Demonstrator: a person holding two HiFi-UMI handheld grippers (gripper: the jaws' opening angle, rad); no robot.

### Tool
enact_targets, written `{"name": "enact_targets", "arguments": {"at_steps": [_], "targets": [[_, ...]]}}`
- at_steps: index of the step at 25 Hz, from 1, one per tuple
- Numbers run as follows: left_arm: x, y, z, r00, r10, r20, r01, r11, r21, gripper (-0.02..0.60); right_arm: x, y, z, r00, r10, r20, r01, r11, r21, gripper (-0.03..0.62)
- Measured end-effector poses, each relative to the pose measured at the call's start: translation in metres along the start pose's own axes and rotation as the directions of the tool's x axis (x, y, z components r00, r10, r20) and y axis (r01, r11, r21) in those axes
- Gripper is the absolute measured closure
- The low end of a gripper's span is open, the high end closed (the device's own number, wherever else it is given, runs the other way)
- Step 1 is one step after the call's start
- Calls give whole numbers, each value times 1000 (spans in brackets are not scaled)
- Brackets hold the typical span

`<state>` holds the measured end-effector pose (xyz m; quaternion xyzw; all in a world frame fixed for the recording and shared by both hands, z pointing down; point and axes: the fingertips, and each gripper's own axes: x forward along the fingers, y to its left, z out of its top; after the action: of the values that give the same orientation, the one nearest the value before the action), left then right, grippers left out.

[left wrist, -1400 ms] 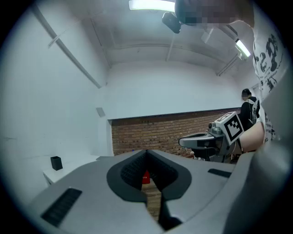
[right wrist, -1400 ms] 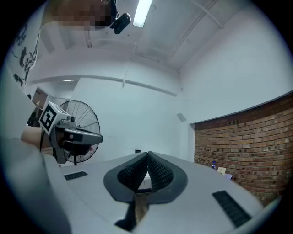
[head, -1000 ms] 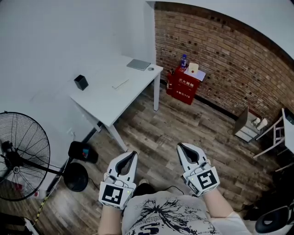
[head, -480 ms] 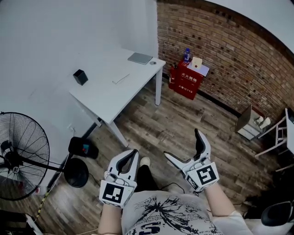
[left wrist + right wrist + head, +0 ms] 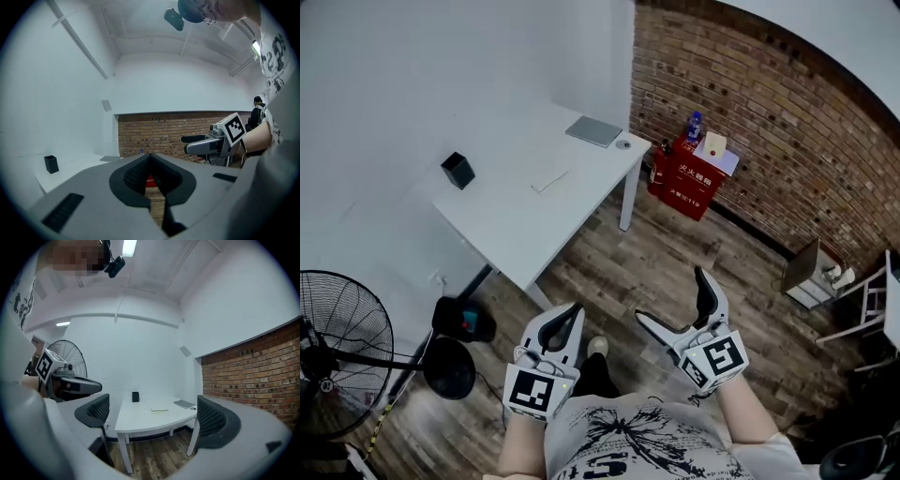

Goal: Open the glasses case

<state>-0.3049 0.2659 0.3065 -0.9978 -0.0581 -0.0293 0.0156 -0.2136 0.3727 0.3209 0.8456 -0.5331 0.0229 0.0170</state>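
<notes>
From the head view, both grippers are held low in front of our body, over the wooden floor and well apart from the white table, because we have not reached it yet. The left gripper is closed and empty. The right gripper has just opened to its widest with nothing between its jaws, we judge in readiness for the case. We guess the glasses case is the pale flat item mid-table, between a black box and a grey slab.

The left gripper view shows its jaws meeting, pointed level toward the brick wall.

In the right gripper view the spread jaws frame the table, with the pale item lying flat and far off.
</notes>
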Motion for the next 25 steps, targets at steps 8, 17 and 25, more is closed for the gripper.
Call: {"name": "enact_targets", "arguments": {"at_steps": [8, 17, 25], "targets": [[94, 140, 12, 1000, 12, 21, -12, 1000, -14, 568, 171, -48, 13, 1000, 6, -26, -6, 1000, -14, 33], [156, 247, -15, 993, 31, -117, -34, 999, -28, 568, 310, -78, 10, 997, 59, -53, -58, 998, 8, 33], [196, 303, -19, 984, 158, -78, -162, 986, -45, 568, 407, -104, -10, 977, 174, -124, -175, 985, 4, 33]]}}
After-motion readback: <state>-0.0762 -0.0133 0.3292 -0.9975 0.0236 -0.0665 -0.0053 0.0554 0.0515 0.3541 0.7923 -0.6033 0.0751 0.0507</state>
